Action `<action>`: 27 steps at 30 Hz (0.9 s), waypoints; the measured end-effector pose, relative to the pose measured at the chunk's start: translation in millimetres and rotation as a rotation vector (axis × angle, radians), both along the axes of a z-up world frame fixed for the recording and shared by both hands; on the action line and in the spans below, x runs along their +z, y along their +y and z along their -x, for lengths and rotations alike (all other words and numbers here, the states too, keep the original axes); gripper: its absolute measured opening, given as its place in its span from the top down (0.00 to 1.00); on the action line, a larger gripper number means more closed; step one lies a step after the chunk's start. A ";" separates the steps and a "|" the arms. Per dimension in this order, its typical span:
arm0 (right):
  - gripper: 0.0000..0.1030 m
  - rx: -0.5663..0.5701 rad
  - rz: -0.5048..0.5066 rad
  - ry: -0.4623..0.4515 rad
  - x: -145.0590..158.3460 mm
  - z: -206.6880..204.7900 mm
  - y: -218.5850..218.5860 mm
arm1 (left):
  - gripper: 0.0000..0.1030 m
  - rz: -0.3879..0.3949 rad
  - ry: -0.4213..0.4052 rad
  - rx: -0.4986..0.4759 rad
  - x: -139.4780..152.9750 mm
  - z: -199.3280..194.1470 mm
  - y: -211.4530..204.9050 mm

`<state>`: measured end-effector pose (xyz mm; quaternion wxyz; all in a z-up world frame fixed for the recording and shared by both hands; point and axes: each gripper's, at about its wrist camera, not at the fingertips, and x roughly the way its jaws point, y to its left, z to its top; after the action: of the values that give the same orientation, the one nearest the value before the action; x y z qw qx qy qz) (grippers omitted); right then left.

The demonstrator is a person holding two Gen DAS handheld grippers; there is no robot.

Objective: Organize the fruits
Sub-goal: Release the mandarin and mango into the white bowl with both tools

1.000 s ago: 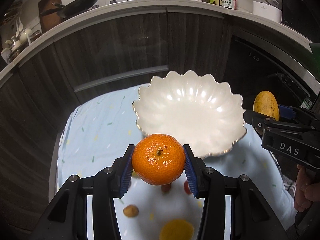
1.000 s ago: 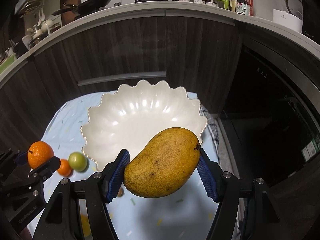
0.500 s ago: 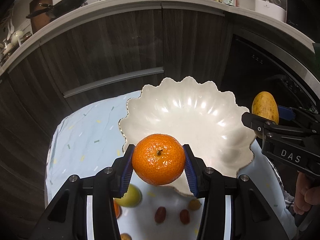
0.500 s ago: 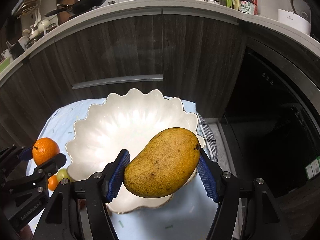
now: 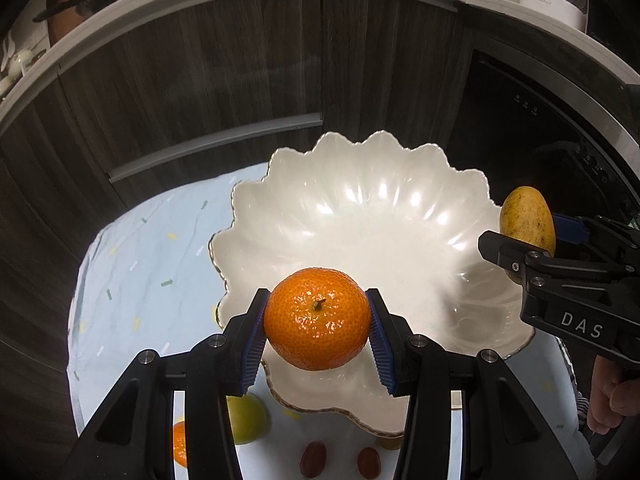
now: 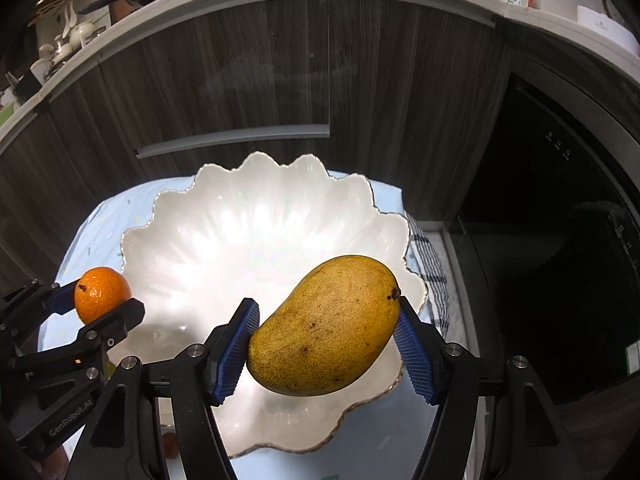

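My left gripper [image 5: 317, 320] is shut on an orange mandarin [image 5: 317, 318] and holds it over the near left part of a white scalloped bowl [image 5: 372, 216]. My right gripper [image 6: 326, 330] is shut on a yellow mango [image 6: 326, 326] and holds it over the bowl's [image 6: 240, 240] near right part. The bowl holds nothing. The mango [image 5: 527, 220] and the right gripper show at the right in the left wrist view. The mandarin [image 6: 102, 294] shows at the left in the right wrist view.
The bowl stands on a light blue cloth [image 5: 140, 264] over a small table. A green fruit [image 5: 248, 420], a small orange [image 5: 180, 444] and two red dates [image 5: 314, 456] lie on the cloth near the bowl. Dark cabinets [image 5: 240, 72] stand behind, a dark appliance [image 6: 560, 240] at the right.
Both grippers have moved forward with their fruits, from short of the bowl to over its near part. Both grips are unchanged.
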<state>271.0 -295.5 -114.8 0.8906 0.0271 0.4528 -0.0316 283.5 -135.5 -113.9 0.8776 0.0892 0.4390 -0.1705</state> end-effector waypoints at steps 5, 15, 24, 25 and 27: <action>0.34 0.006 0.008 0.027 -8.8 -3.9 1.2 | 0.55 -0.008 0.027 0.002 -8.3 -1.4 0.1; 0.31 0.005 0.062 0.040 -15.1 -1.7 4.5 | 0.40 -0.042 0.049 0.017 -23.6 -1.2 -2.0; 0.24 -0.013 0.047 0.006 -2.8 7.8 1.4 | 0.27 -0.039 0.019 0.035 -9.9 3.1 0.7; 0.23 -0.015 0.045 0.001 -1.3 10.2 2.0 | 0.26 -0.038 0.018 0.037 -8.5 4.0 1.5; 0.21 -0.020 0.044 -0.007 1.1 14.7 2.5 | 0.25 -0.039 0.013 0.038 -5.7 6.8 2.2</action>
<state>256.3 -293.0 -113.8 0.8923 0.0123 0.4484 -0.0503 276.7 -133.3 -119.6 0.8760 0.0971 0.4494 -0.1456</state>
